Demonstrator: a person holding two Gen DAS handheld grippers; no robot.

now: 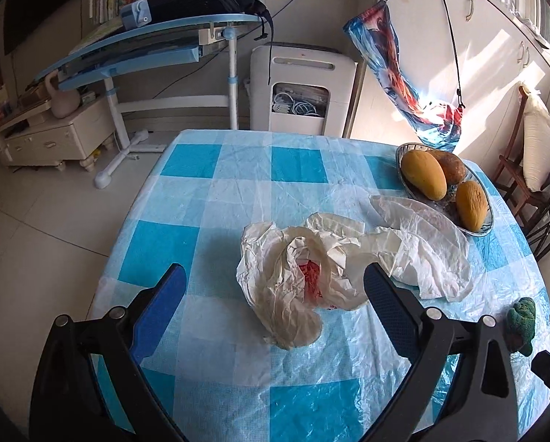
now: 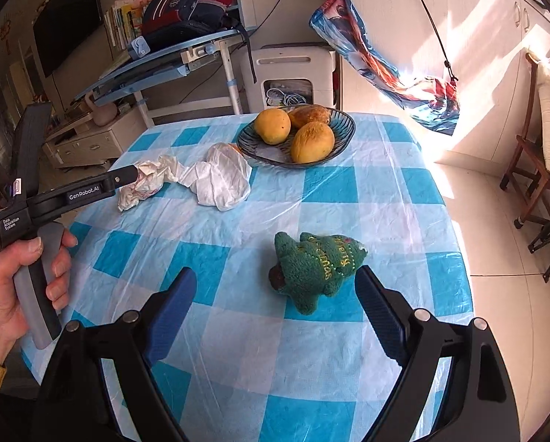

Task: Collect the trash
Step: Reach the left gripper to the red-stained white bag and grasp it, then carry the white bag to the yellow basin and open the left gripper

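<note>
Left gripper (image 1: pixel 273 276): gaped wide astride crumpled wrapper (image 1: pixel 286 287), poised for pinching.
Right gripper (image 2: pixel 275 283): gaped wide, empty, beside plush tree (image 2: pixel 317 269).
Mangoes (image 2: pixel 300 132): kept bowled, not trash.

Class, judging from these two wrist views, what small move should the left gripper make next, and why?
Probably ease the left gripper forward and down: its jaws stand open around the crumpled white wrapper on the table, not yet closed on it.
</note>
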